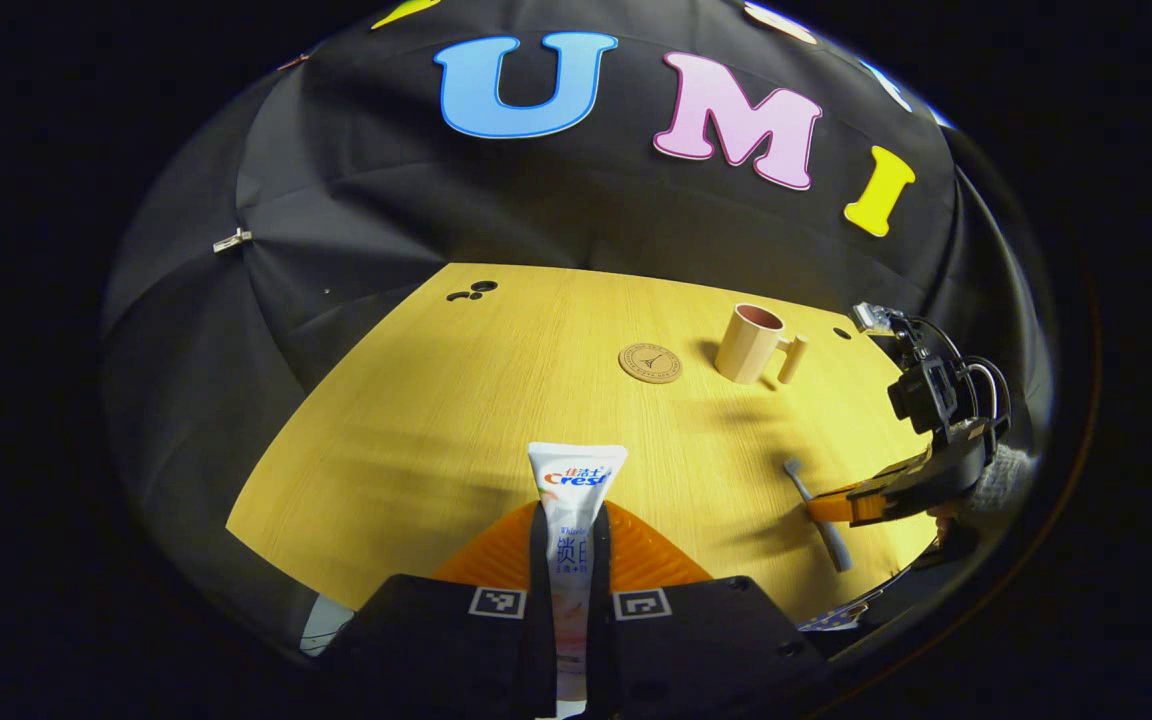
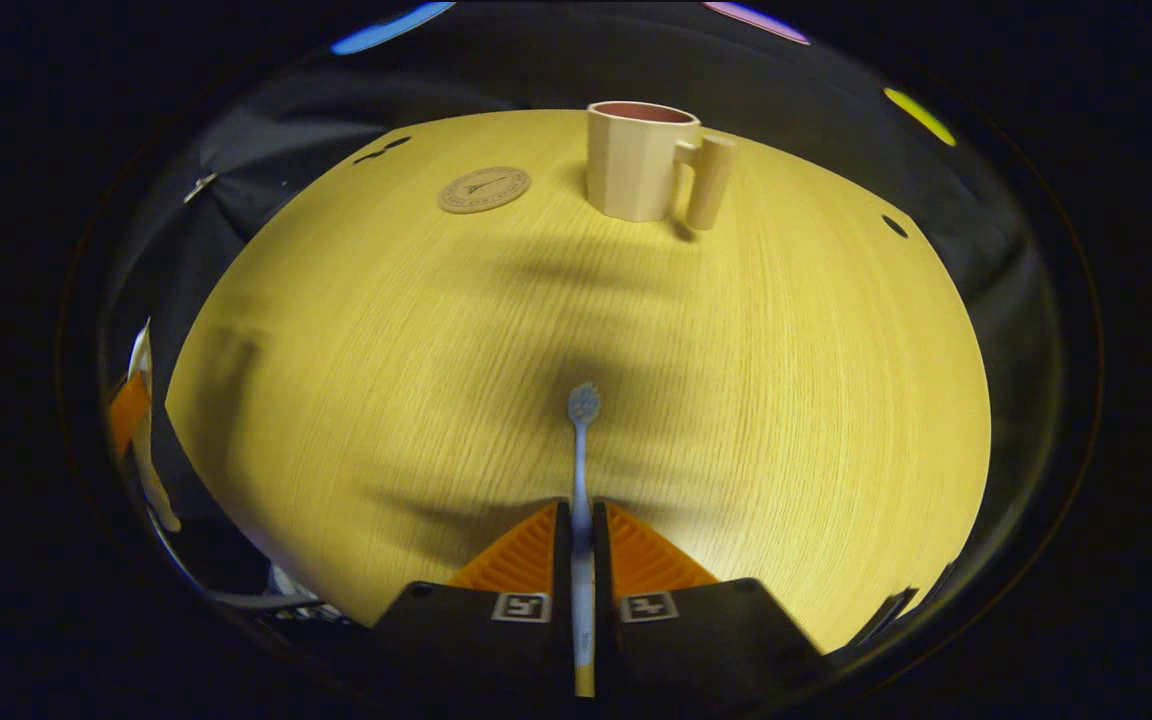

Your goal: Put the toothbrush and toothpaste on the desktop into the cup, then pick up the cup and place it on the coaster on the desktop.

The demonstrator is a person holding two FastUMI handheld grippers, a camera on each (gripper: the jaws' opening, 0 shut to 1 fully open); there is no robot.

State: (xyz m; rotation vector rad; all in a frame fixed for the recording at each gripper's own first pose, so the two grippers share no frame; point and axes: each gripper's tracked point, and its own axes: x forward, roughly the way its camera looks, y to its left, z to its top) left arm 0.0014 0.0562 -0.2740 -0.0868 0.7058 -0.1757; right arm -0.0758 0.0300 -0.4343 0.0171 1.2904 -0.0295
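Jaws clamp toothpaste [image 1: 573, 520], toothbrush [image 2: 582, 470], cup [image 2: 636, 160] beside coaster [image 2: 483, 189]

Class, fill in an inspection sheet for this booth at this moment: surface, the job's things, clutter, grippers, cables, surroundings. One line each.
Surface: pale yellow wood-grain desktop, with small dark holes near its far edge.
Job's things: white toothpaste tube between the left gripper's fingers; slim blue toothbrush between the right gripper's fingers, bristle end forward; beige faceted cup with a peg handle upright and apart from the round brown cork coaster.
Clutter: nothing seen.
Grippers: left gripper shut on the tube; right gripper shut on the brush.
Cables: dark loops on the right gripper's body.
Surroundings: black cloth wall.
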